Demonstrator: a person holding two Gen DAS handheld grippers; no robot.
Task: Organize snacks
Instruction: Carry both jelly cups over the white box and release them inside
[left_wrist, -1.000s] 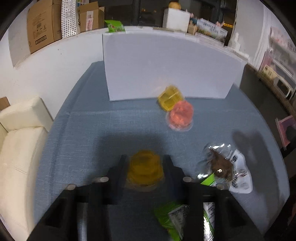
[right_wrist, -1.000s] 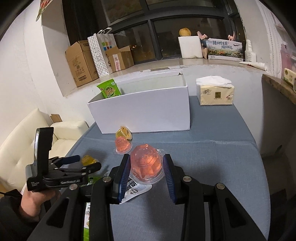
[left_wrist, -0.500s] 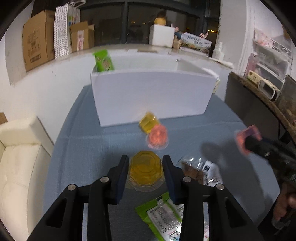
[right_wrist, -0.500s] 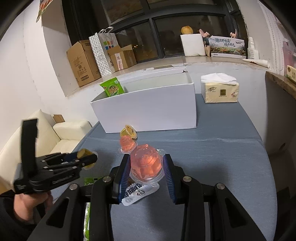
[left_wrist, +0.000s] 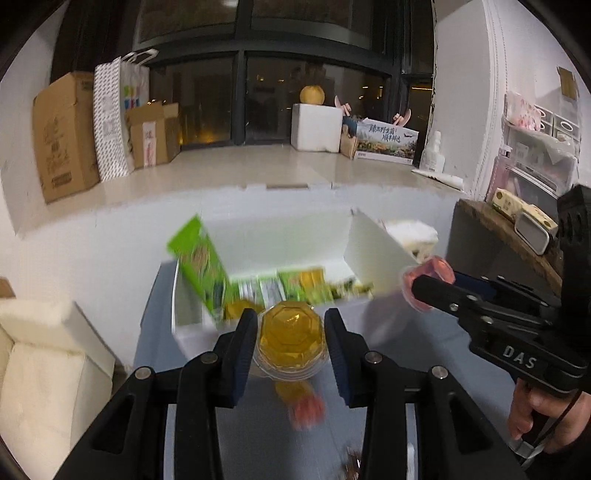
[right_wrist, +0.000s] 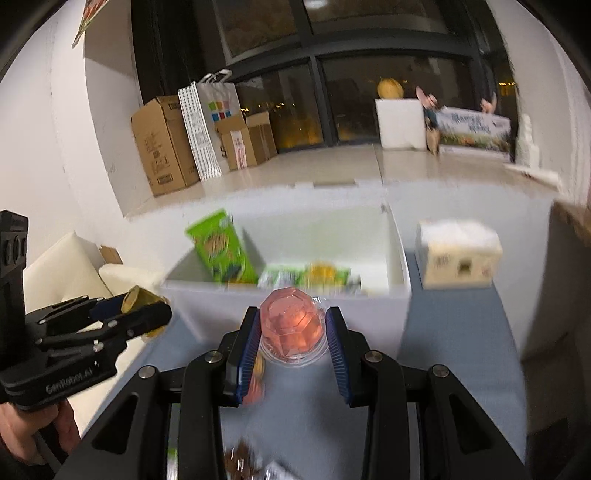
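Both my cups have risen off the grey cloth worktop (right_wrist: 454, 332) toward the white cardboard box (right_wrist: 291, 299), ready for dropping in. My left claw (left_wrist: 290, 345) grips the faceted amber jelly cup (left_wrist: 290, 338); my right claw (right_wrist: 291, 334) clamps the glossy pink one (right_wrist: 291, 325).
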